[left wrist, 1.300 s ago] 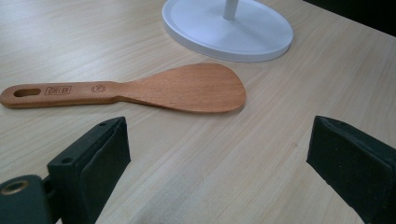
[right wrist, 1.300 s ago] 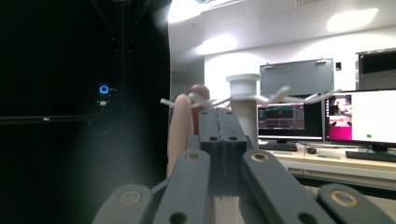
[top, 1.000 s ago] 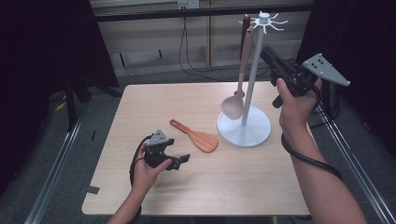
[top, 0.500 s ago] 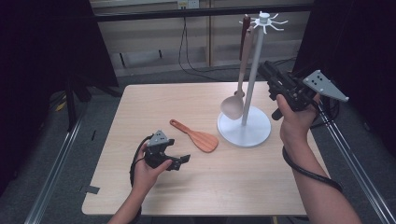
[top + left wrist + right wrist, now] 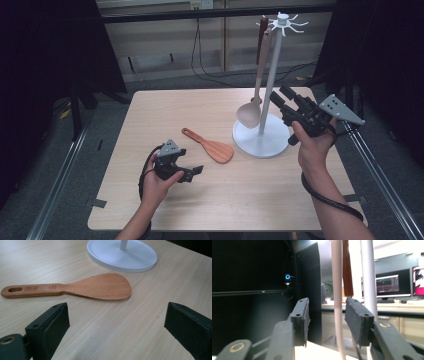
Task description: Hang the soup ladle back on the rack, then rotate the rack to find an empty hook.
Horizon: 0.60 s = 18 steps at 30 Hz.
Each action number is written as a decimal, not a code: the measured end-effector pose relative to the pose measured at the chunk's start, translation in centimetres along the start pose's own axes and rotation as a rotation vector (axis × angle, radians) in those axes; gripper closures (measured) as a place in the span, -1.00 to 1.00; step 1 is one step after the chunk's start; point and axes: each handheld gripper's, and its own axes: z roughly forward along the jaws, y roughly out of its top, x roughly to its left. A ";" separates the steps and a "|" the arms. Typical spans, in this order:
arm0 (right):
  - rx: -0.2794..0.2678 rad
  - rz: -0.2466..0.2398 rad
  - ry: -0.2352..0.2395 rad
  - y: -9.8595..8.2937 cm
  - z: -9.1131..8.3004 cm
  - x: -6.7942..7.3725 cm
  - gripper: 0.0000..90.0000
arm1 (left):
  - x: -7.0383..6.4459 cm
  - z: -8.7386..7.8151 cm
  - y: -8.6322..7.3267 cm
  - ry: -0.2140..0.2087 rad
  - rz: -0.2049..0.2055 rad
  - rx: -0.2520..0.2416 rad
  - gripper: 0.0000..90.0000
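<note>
A light wooden table (image 5: 200,105) carries a wooden spatula (image 5: 210,147) and white rack base (image 5: 265,141).

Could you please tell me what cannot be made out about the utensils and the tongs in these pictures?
- Hooks holding the pale ladle and brown utensil: too small in the high view.
- Whether the right tongs touch the ladle handle: the right gripper view leaves depth unclear.
- Ladle bowl: cut off by the bottom edge there.
- Printed mark on the wooden spatula: too small in the left gripper view.
- Left tongs pads: hidden by their housing in the high view.
</note>
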 end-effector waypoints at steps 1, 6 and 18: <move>0.007 0.003 -0.001 -0.3 -0.1 0.0 0.15 | 0.0 0.0 0.0 0.002 0.000 0.002 -0.87; 0.026 0.032 0.008 -1.7 -0.8 -0.1 0.04 | -0.1 0.1 0.0 0.006 0.008 0.014 -0.87; 0.096 0.057 0.047 -4.5 -1.9 0.6 -0.33 | 0.1 0.6 0.2 0.013 0.011 0.012 -0.87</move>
